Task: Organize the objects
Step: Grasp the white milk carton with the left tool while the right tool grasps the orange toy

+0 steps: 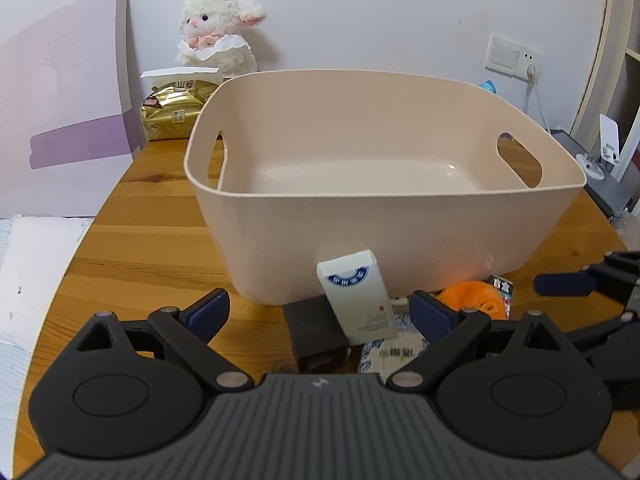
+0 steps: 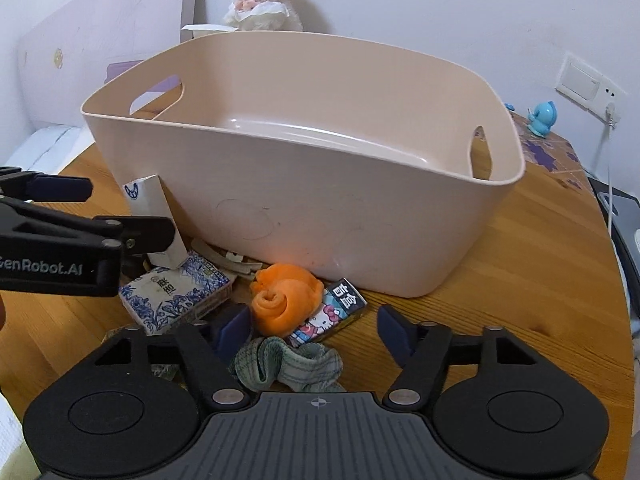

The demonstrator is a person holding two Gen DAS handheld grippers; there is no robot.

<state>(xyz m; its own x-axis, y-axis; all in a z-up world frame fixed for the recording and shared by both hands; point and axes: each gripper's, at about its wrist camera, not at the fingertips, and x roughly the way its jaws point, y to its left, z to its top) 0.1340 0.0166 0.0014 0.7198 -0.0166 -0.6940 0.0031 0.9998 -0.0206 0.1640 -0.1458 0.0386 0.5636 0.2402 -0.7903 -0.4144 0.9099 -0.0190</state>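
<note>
black and blue, the left gripper (image 1: 318,310) sits low over the near edge of the wooden table (image 1: 152,248), its fingers spread wide with nothing between them. just ahead of it a black block (image 1: 314,330) lies on the table, and a white box with a blue emblem (image 1: 354,300) stands tilted, leaning back against the near wall of the bin. beside these lies a tissue pack printed with blue flowers (image 2: 176,294), flat on the wood.

the right gripper (image 2: 314,328) is also spread open and holds nothing; a crumpled grey-green sock (image 2: 288,366) lies between its fingers, close to the left one. just past the sock is a rolled orange cloth (image 2: 286,298), touching a small hello kitty box (image 2: 330,314) on its right. a pale hair clip (image 2: 232,258) lies behind the tissue pack, at the foot of the bin. all these small things are heaped together on the table's near side, outside the bin.

the beige plastic bin (image 1: 400,216) stands in the middle of the table, upright, with a cut-out handle at each end; what shows of its inside is bare.

beyond it, at the far left corner of the table, sits a gold foil bag (image 1: 172,114) with a white plush lamb (image 1: 218,32) above it against the wall. at the far right corner is a small blue figurine (image 2: 542,118), near a wall switch and socket (image 1: 512,56). a pink and purple board (image 1: 68,108) leans at the left.
</note>
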